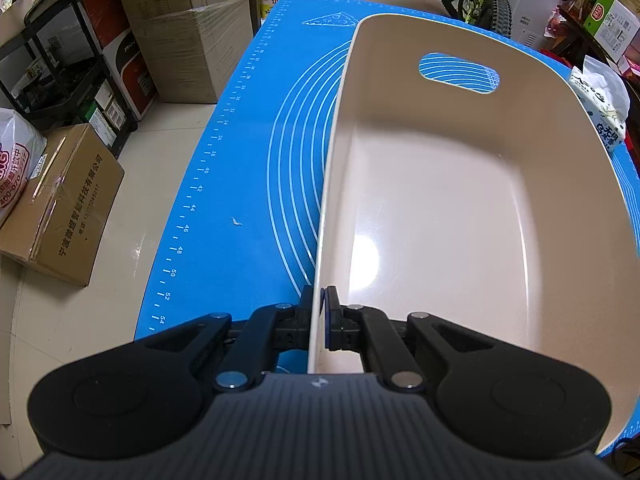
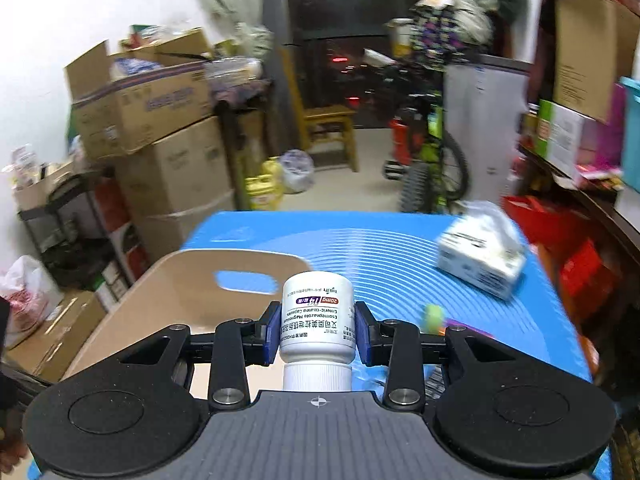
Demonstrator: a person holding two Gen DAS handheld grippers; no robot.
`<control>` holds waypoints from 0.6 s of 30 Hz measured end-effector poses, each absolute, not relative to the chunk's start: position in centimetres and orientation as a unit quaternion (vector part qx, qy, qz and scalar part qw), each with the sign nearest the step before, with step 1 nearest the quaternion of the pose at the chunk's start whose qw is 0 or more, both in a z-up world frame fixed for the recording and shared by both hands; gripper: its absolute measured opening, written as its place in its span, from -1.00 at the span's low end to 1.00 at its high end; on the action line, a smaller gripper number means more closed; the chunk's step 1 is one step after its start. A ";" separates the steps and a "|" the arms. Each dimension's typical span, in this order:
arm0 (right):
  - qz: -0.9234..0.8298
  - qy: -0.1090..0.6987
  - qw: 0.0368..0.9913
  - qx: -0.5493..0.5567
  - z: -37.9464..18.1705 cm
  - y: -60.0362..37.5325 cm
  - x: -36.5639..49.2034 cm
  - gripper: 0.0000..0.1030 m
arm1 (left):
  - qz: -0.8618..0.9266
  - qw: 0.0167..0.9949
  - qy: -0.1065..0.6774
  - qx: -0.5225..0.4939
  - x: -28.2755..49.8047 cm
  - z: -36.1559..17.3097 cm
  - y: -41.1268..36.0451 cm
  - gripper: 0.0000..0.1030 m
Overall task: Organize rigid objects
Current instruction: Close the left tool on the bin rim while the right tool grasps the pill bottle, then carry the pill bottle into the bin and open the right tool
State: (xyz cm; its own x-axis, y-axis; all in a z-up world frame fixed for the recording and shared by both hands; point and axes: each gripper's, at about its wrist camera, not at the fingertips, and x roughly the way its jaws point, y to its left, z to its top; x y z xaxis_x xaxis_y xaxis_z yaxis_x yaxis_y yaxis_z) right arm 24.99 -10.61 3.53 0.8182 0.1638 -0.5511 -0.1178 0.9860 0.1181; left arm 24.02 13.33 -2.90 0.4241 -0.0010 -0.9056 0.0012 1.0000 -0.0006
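White plastic pill bottle (image 2: 318,316), cap toward you, pinched between your right claw (image 2: 316,330) pads; beige bin (image 1: 460,208) ahead-left of it, its near wall clamped by your left claw (image 1: 323,316). Risk: smooth round bottle may slip or miss the bin.

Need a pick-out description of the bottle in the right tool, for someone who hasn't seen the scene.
Start at the blue mat covering the table, with the beige bin on its left part. In front of the bin's handle cutout, the right tool clamps a white pill bottle, ribbed cap toward the camera. Unlike the tissue pack lying on the mat, it is a cylinder, its printed label upside down.
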 end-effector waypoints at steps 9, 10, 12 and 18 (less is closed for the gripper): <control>0.127 0.340 0.932 0.006 1.1 -4.3 27.2 -0.13 | -0.001 0.843 0.537 0.000 24.1 -3.0 13.3 -0.89; 0.133 0.349 0.928 -0.001 0.7 -3.7 27.4 -0.13 | -0.001 0.843 0.538 0.000 24.1 -3.0 13.3 -0.89; 0.140 0.365 0.920 -0.016 -0.1 -2.4 27.6 -0.13 | -0.001 0.843 0.537 0.000 24.1 -3.0 13.3 -0.89; 0.153 0.420 0.893 -0.052 -2.3 -0.2 28.3 -0.13 | -0.001 0.843 0.538 -0.002 24.1 -3.0 13.3 -0.89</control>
